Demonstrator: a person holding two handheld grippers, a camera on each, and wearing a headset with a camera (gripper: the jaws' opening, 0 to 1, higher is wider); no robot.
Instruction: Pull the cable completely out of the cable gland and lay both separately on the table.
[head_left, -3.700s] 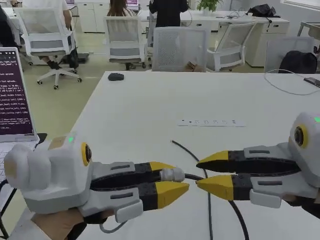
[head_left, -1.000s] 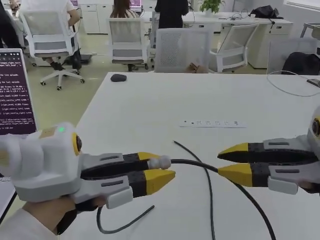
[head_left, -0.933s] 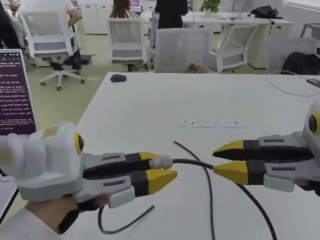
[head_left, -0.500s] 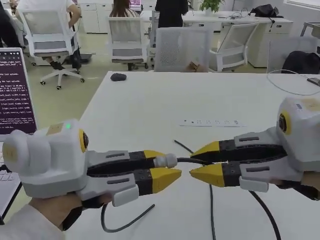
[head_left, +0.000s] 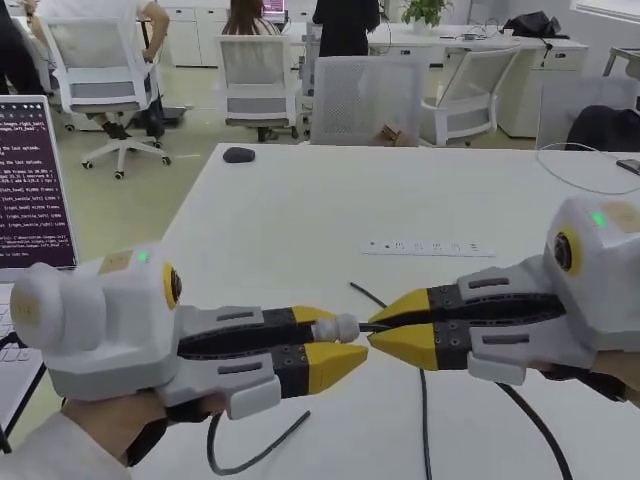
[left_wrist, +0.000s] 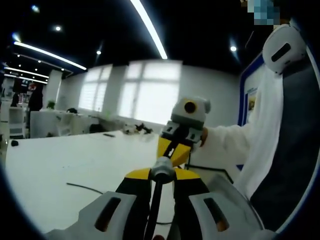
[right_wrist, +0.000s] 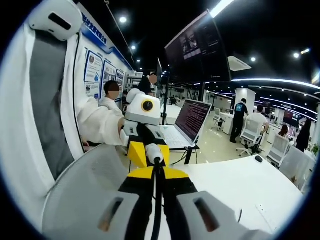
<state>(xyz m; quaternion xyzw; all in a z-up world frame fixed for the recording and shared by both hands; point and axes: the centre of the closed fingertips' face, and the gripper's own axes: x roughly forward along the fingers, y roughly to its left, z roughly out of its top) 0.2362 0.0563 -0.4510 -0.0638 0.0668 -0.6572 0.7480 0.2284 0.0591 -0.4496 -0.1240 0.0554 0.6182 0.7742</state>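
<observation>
Compared with half a second before, the right tool (head_left: 373, 332) has moved in toward the left tool (head_left: 343, 339). Its yellow tips now stand just beside the cable gland (head_left: 335, 327), where one second ago they were well apart from it. The left tool is low over the near part of the surface (head_left: 300, 220), with its jaws pressed together on the gland, which sticks out between the yellow tips. The right tool's jaws are closed almost fully around the cable (head_left: 421, 410), right where it leaves the gland. The gland is a small light grey piece with a rounded end. The cable is thin and black, and it is still threaded through the gland. In the left gripper view it runs back between that tool's jaws, and a loose tail curves on the surface under the left tool. More black cable lies on the surface below the right tool. Farther off a white power strip (head_left: 421, 247) lies flat, and a dark mouse (head_left: 237, 154) sits near the far edge.
</observation>
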